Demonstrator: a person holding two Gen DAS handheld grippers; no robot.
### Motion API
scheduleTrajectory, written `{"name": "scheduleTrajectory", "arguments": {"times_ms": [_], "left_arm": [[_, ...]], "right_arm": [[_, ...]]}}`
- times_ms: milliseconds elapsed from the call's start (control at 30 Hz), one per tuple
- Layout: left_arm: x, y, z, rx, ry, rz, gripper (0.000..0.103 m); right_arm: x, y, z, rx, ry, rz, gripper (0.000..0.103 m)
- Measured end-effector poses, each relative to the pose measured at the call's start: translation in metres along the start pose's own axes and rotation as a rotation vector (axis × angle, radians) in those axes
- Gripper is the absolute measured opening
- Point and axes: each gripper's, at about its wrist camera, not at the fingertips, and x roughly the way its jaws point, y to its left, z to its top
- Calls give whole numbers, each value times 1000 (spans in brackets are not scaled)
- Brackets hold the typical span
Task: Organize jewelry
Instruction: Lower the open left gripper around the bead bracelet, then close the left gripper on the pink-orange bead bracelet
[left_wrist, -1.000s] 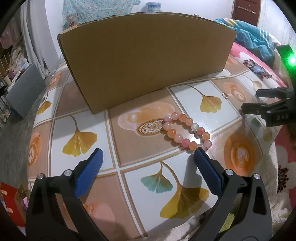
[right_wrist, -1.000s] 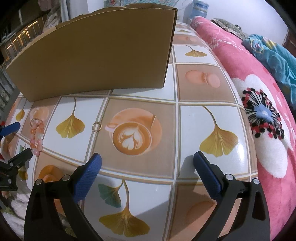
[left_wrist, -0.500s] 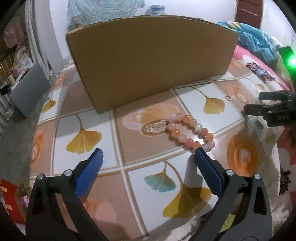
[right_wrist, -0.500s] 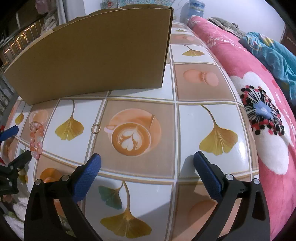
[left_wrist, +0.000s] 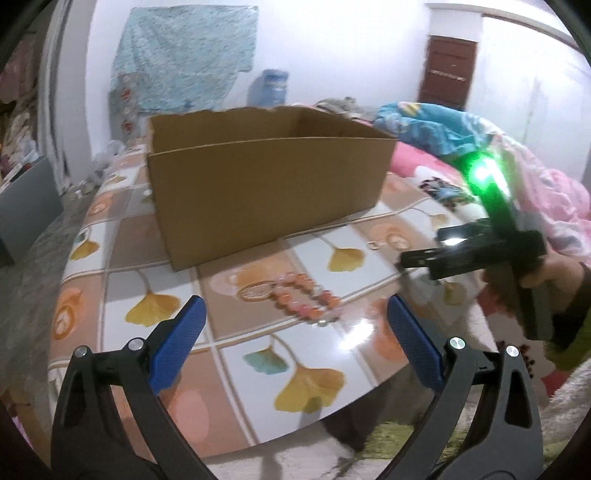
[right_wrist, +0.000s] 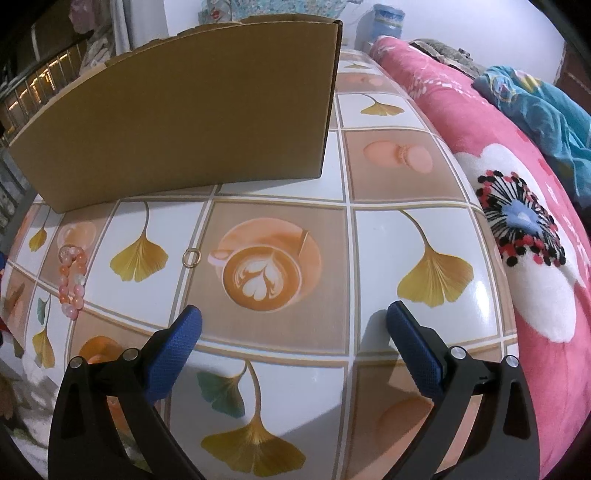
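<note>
Pink-orange bead bracelet (left_wrist: 308, 300) flat on tiled table (right_wrist: 380, 243), in front of cardboard box (left_wrist: 258, 192). Small gold ring (right_wrist: 191, 257) well right of bracelet, beside latte print. Left gripper (left_wrist: 293, 317) spread wide, nothing held. Right gripper (right_wrist: 293, 325) likewise spread, hovering low over table.

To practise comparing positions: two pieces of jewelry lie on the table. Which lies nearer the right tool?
The small gold ring, lying alone beside the printed coffee cup. The pink bead bracelet lies farther left.
</note>
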Motion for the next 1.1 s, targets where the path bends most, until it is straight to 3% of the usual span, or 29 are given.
{"name": "scheduleTrajectory", "arguments": {"times_ms": [100, 233, 433, 567, 767, 867, 933, 1100], "left_arm": [[7, -8, 4, 40, 13, -33, 76], [25, -15, 7, 58, 89, -94, 59], [49, -26, 8, 89, 160, -113, 46], [62, -33, 10, 118, 190, -118, 43], [77, -29, 7, 130, 231, -71, 38], [77, -26, 8, 134, 231, -55, 37], [77, -23, 8, 142, 230, -46, 29], [75, -17, 9, 169, 238, -34, 17]], "right_arm": [[0, -1, -1, 7, -9, -2, 97], [-1, -2, -4, 7, -37, -2, 97], [-4, 0, -8, -50, -76, 20, 97], [-8, 4, -9, -103, -95, 28, 97], [-17, 6, -8, -85, -108, 166, 96], [-23, 14, -4, -110, -155, 201, 88], [-22, 20, 0, -130, -167, 206, 78], [-11, 33, 9, -165, -143, 231, 46]]}}
